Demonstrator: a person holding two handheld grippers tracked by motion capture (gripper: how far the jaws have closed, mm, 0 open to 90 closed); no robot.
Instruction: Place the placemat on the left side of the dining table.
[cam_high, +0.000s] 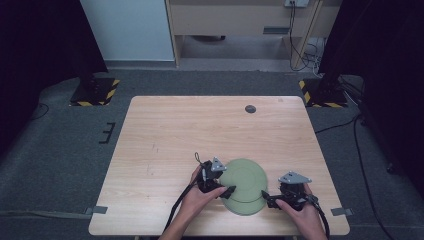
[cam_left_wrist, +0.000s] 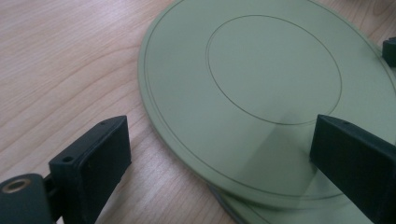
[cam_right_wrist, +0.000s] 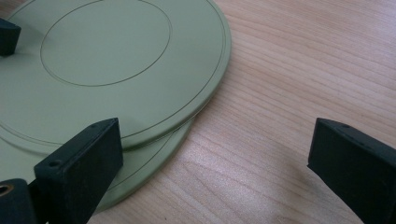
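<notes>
Plates sit stacked on wooden table, grey floor around.

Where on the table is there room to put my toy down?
The table's whole far half is bare wood, apart from a small dark disc near the far edge. The left side is free too. It is crowded at the near right, where two stacked green plates lie between the left tool and right tool.

I count two green plates, the upper plate lying offset on the lower plate, on one wooden table. I see two grippers, the left gripper and right gripper, and one small dark disc.
</notes>
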